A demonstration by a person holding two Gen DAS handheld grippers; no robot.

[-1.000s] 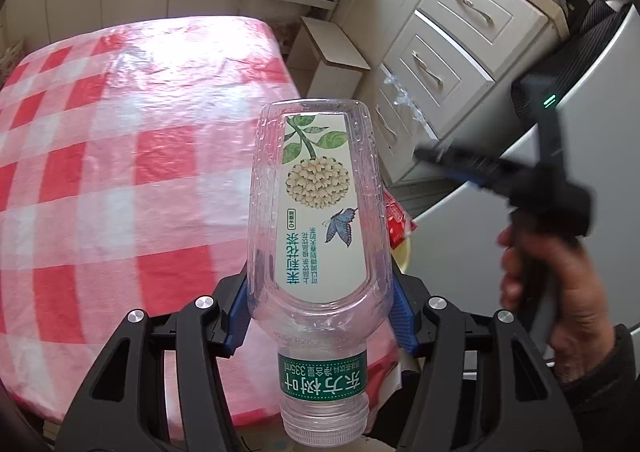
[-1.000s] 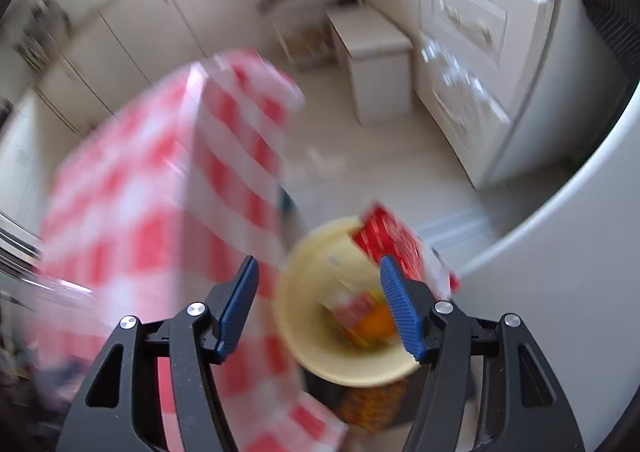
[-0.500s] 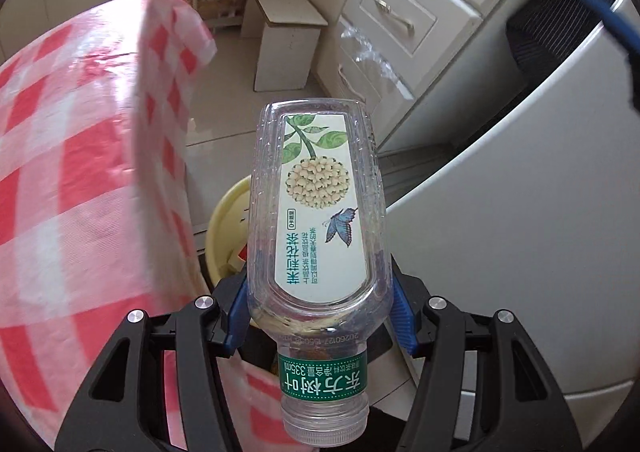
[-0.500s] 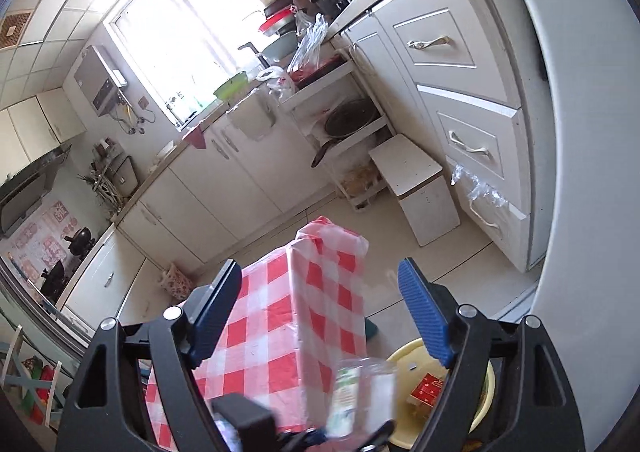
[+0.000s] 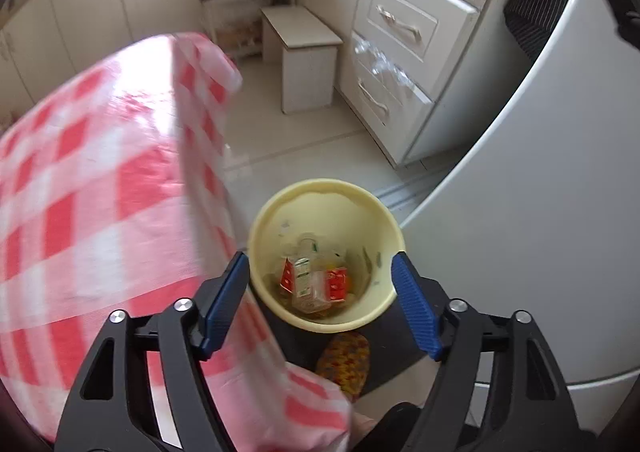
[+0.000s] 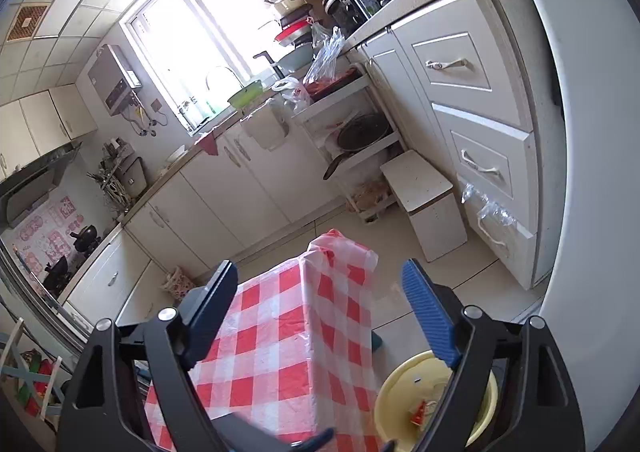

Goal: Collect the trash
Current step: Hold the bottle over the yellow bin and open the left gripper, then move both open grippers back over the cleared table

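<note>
Daylight came from the window (image 6: 188, 48), blown out to white glare, washing the cabinets below it. Room bright overall, shadows soft. Left wrist view was motion-blurred: the checked tablecloth (image 5: 100, 212) smeared, with sheen on its top; yellow bin (image 5: 320, 212) beside it fairly sharp. Right wrist view crisp. Fisheye bent the drawers (image 6: 480, 124) right of the window; corners vignetted black.
</note>
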